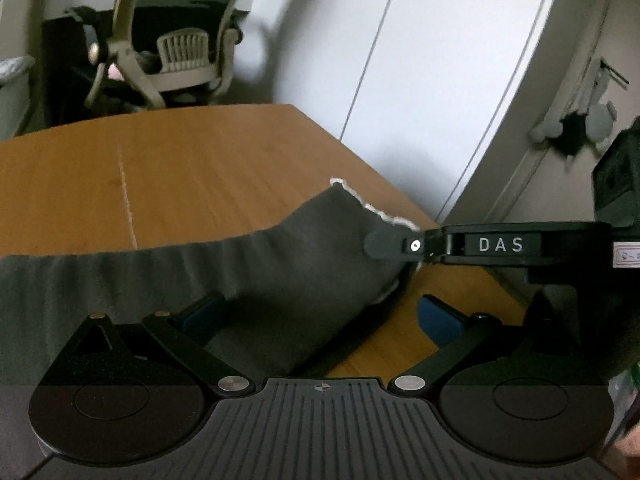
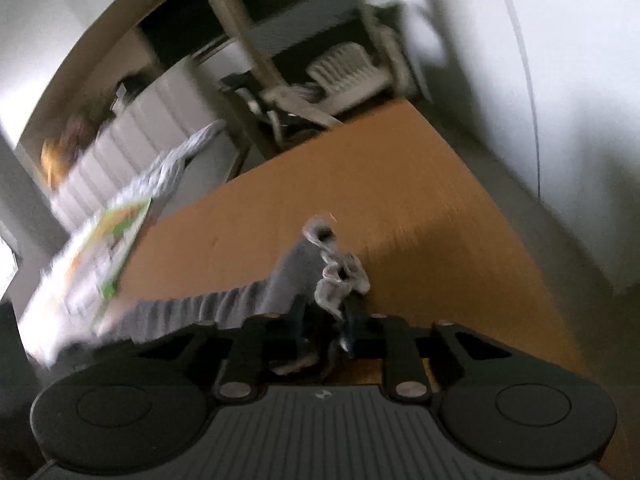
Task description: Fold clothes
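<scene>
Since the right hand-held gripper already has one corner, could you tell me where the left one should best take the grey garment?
Grip the grey garment on its ribbed top edge, left of the right hand-held gripper. Come from the near side: that edge hangs taut and raised over the table, and the left hand-held gripper stands open beneath it.

Grey garment [image 1: 280,264] on wooden table [image 1: 180,168]

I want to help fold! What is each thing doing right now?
Grey cloth: one corner lifted off the table, the rest lying flat.
Right tool: shut on the cloth's white-edged corner.
Left tool: open, cloth between its fingers, not pinched.
Table: bare wood past the cloth.
</scene>
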Tool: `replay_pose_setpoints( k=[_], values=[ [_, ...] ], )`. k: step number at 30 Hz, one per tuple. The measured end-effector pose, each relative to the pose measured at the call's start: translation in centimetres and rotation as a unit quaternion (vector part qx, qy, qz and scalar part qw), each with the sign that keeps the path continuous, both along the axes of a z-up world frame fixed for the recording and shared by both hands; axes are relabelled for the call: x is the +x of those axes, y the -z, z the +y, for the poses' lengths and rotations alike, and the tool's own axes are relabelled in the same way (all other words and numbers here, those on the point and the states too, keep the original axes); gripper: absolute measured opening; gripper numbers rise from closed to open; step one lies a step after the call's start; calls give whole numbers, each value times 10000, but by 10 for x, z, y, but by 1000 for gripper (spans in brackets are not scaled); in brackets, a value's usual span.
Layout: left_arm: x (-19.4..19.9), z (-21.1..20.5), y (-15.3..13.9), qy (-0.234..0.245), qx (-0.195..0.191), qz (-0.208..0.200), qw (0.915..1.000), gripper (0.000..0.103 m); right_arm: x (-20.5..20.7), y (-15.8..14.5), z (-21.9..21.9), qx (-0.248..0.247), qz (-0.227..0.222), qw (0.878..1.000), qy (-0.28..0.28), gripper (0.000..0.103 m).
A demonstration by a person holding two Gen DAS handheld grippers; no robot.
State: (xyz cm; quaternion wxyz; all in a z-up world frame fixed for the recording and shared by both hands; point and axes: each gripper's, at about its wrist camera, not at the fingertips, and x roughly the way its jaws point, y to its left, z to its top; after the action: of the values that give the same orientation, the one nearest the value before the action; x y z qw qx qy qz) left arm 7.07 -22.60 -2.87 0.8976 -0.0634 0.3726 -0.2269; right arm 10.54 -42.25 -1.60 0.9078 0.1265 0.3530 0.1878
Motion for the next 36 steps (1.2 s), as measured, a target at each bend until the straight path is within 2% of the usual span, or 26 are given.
replay_pose_setpoints(
  k=[3, 5, 9, 14, 16, 17, 18, 22, 26, 27, 28, 30, 31, 32, 36],
  values=[
    [-2, 4, -6, -301, -49, 66, 9995, 103, 10, -14, 7, -376, -153, 9981, -460, 12],
    [-1, 4, -12, -377, -28, 92, 9992, 103, 12, -17, 8, -494, -195, 9969, -577, 12],
    [-4, 8, -14, -407, 118, 92, 9991, 103, 5, -8, 1, -281, -120, 9989, -369, 12],
    [-17, 3, -13, -156, 596, -258, 9978, 101, -7, -4, -10, 424, -125, 9990, 68, 9],
    [-21, -2, -13, -78, 931, -434, 9947, 90, -9, -11, -11, 624, -230, 9977, 95, 9],
    [-22, -4, -14, -88, 1089, -524, 9926, 74, -9, -16, -10, 655, -309, 9974, 60, 9],
    [-22, -3, -15, -115, 1184, -571, 9913, 68, -10, -21, -8, 642, -368, 9973, -8, 8],
    [-24, 6, -22, -72, 1041, -332, 9940, 69, -15, -30, -5, 492, -405, 9978, -205, 8],
    [-32, 3, -24, 199, 987, -114, 9948, 89, -16, -2, -20, 381, 222, 9988, 218, 11],
    [-33, 2, -25, 266, 963, -61, 9950, 94, -15, 6, -25, 434, 419, 9975, 364, 13],
    [-34, 0, -25, 298, 937, -20, 9952, 94, -17, 10, -30, 525, 504, 9962, 482, 15],
    [-34, -1, -25, 277, 906, -4, 9955, 96, -21, 12, -39, 720, 564, 9935, 682, 27],
    [-34, -1, -24, 254, 864, 5, 9959, 97, -23, 11, -42, 805, 564, 9922, 766, 37],
    [-33, 0, -23, 228, 815, 15, 9964, 98, -26, 10, -46, 889, 564, 9908, 850, 41],
    [-30, 2, -23, 149, 647, 67, 9978, 100, -24, 23, -50, 1471, 868, 9804, 980, 41]
  ],
)
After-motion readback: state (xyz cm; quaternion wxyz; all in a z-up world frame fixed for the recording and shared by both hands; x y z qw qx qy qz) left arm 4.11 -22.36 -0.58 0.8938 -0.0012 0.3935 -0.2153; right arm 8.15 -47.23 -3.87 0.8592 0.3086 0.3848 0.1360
